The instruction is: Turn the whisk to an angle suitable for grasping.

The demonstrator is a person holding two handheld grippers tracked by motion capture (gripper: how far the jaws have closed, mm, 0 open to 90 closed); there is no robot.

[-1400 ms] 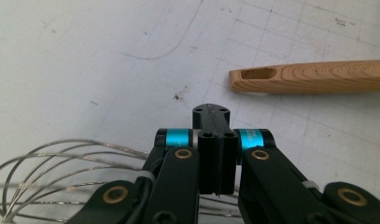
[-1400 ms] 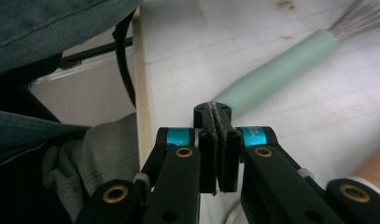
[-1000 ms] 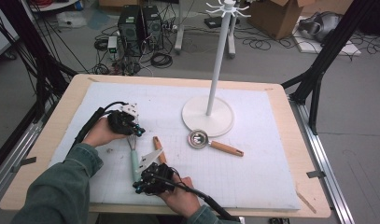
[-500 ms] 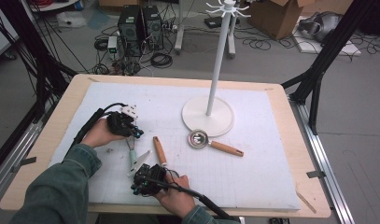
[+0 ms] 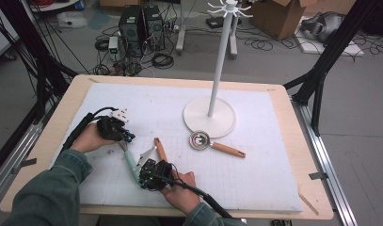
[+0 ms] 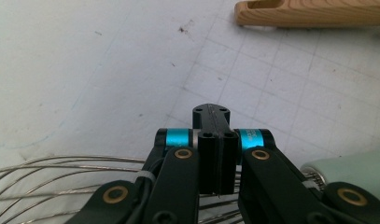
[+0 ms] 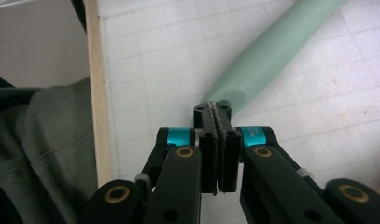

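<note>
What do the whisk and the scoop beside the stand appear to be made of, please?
Whisk: thin shiny wire loops, probably steel; matte mint handle, likely plastic or silicone. Scoop: mirror-bright bowl, apparently polished metal; tan handle, seemingly unvarnished wood, though its grain is too small to tell.

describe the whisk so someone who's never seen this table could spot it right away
Start at the white stand on the white mat, then look toward the near left, where the two hands meet. The whisk lies flat there, between the left gripper and the right gripper. Its pale mint-green handle and wire loops set it apart from the wooden-handled utensils beside it.
</note>
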